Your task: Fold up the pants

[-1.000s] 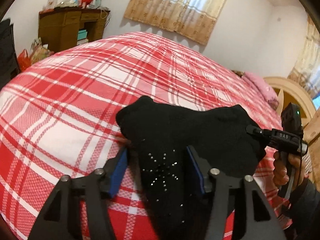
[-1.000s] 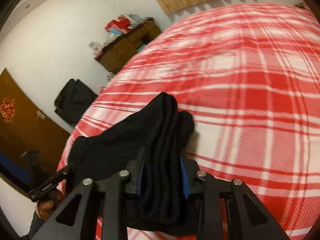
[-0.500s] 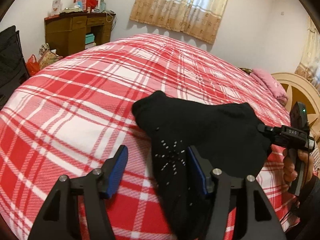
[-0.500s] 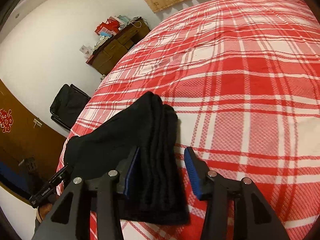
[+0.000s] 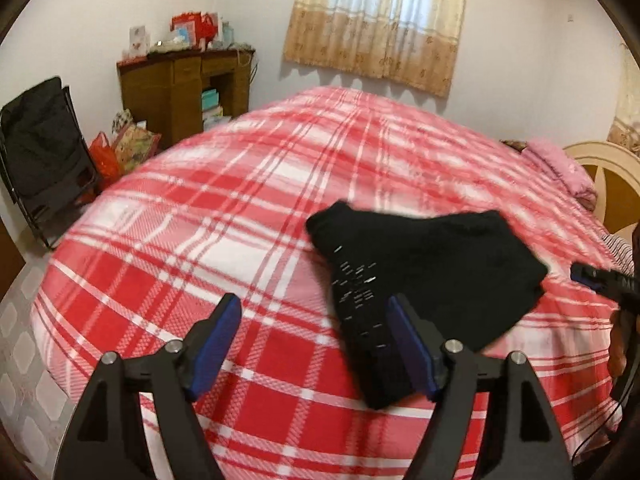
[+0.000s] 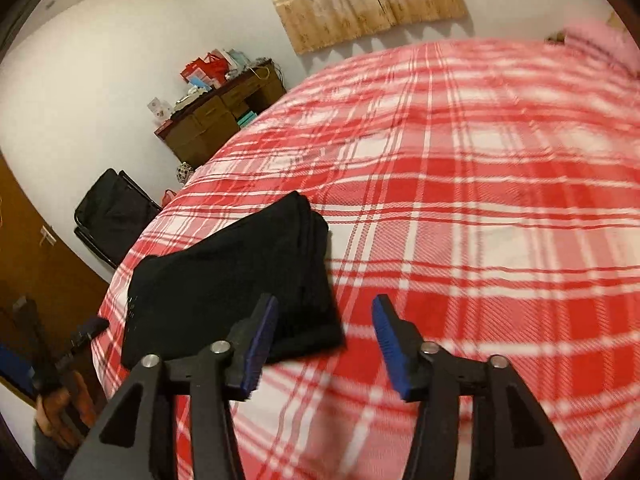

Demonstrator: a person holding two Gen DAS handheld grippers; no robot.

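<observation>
One pair of black pants (image 5: pixel 432 276) lay folded on the red checked bed (image 5: pixel 240 248). Two hand-held grippers had just been opening: the left (image 5: pixel 316 340) and the right (image 6: pixel 324 336) both stood wide, holding nothing

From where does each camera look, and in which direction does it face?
Left wrist: on the left gripper, jaws open, facing the folded black pants on the plaid bed; the right gripper shows at the right edge.
Right wrist: on the right gripper, jaws open, facing across the bed; a hand shows lower left.
Shared: pants, bed, wooden desk, curtain.
</observation>
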